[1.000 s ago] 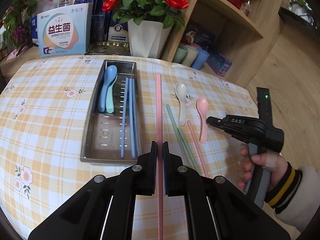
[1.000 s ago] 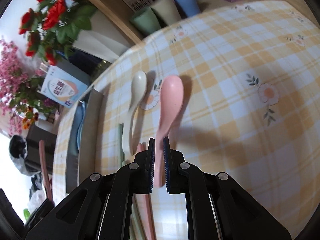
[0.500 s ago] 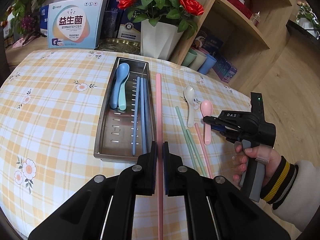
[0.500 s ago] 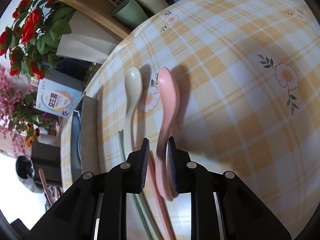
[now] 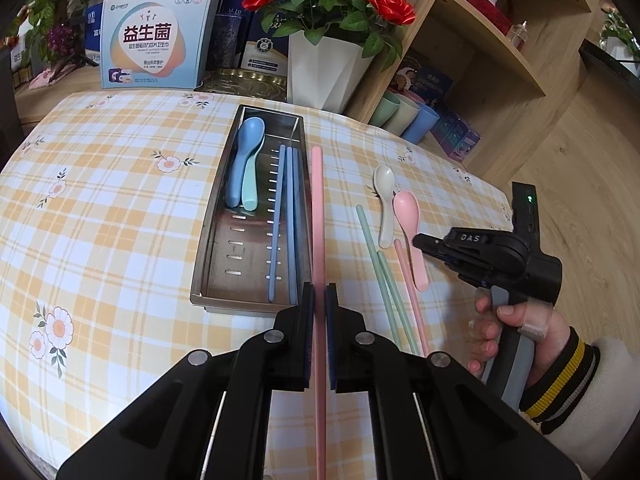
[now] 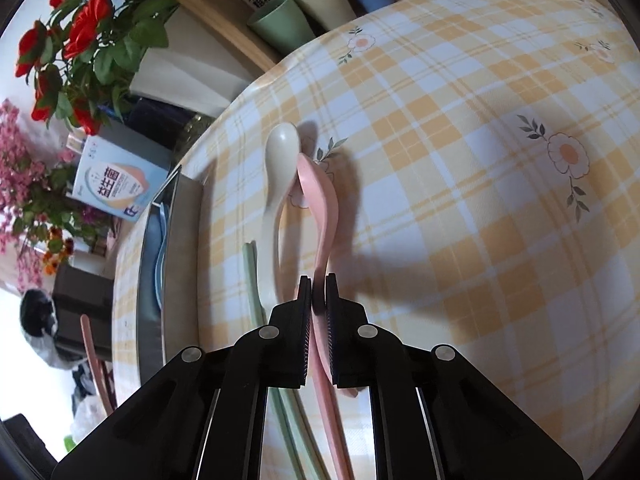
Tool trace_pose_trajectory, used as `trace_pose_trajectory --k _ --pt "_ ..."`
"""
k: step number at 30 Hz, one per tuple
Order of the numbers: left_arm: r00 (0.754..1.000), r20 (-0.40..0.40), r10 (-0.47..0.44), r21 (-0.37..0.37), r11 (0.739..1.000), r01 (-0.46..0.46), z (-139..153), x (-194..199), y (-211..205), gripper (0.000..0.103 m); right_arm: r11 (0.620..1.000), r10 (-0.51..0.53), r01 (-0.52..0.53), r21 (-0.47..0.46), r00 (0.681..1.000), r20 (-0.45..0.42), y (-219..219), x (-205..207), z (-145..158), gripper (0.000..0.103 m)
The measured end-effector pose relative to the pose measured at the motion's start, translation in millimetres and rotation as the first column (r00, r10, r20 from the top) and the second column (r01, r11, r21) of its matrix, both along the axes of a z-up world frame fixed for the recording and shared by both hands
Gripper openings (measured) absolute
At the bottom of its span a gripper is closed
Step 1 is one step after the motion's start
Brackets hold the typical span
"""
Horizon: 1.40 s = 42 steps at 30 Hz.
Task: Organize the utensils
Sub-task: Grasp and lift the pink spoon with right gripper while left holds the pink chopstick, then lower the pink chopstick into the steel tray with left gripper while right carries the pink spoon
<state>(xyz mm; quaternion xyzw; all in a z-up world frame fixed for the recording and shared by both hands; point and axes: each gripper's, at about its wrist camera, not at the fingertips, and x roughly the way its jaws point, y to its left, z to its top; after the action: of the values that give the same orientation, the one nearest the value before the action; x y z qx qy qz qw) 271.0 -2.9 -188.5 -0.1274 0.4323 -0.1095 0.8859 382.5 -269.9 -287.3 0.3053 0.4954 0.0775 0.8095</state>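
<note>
Left gripper (image 5: 319,300) pinched on a pink chopstick (image 5: 317,216), long axis running straight ahead, just right of the steel tray (image 5: 208,248). Right gripper (image 6: 318,292) closed on the pink spoon (image 6: 320,200), apparently tipped on edge beside the cream spoon (image 6: 276,184). Tray to its left, already holding two spoons (image 5: 244,168) and blue chopsticks (image 5: 286,216); green chopsticks (image 5: 384,280) on the cloth.

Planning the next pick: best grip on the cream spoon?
Take the cream spoon by its handle, at the near end, claw coming from above with fingers across the handle. The handle is narrow and straight; the bowl is wide and rounded. It is tight: a green chopstick lies on one side, the pink spoon on the other.
</note>
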Motion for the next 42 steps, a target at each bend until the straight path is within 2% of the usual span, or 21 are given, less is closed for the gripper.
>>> trace_pose_trajectory --k 11,13,15,17,21,23,30,36,40,42 --pt "1.000 -0.009 0.004 0.002 1.000 -0.004 -3 2 1 0.006 0.994 0.042 -0.044 -0.102 0.999 -0.028 8 17 -3 0.015" --pt "1.000 -0.012 0.007 0.001 1.000 -0.007 -3 2 2 0.006 0.991 0.049 -0.052 -0.127 0.998 -0.026 10 18 -2 0.014" --pt "1.000 -0.014 0.009 0.001 1.000 -0.009 -4 3 4 0.006 0.991 0.048 -0.051 -0.127 0.999 -0.024 10 17 -2 0.007" --pt "1.000 -0.017 0.011 -0.001 1.000 -0.011 -5 3 5 0.006 0.990 0.049 -0.050 -0.131 0.999 -0.016 10 14 -1 0.006" --pt "1.000 -0.026 0.013 -0.008 1.000 -0.014 -7 4 6 0.006 0.998 0.012 -0.010 -0.068 1.000 0.022 5 3 2 0.006" --pt "0.999 -0.029 0.017 -0.010 1.000 -0.017 -8 5 7 0.006 0.999 -0.036 0.036 0.005 0.999 0.039 -1 -7 5 0.006" --pt "0.998 -0.047 0.036 -0.036 0.999 -0.038 -1 23 19 0.006 0.974 -0.131 0.111 0.197 0.987 0.090 -13 -49 10 0.007" --pt "0.998 -0.066 0.002 -0.070 0.998 -0.007 16 72 24 0.006 0.966 -0.156 0.132 0.222 0.983 0.097 -26 -58 11 0.007" --pt "0.999 -0.049 -0.001 -0.037 0.999 -0.001 21 120 18 0.006 0.965 -0.166 0.133 0.227 0.977 0.132 -35 -60 20 0.007" --pt "0.999 -0.039 -0.030 -0.017 0.999 0.030 24 139 12 0.006 0.969 -0.159 0.124 0.212 0.975 0.154 -39 -62 27 0.007"
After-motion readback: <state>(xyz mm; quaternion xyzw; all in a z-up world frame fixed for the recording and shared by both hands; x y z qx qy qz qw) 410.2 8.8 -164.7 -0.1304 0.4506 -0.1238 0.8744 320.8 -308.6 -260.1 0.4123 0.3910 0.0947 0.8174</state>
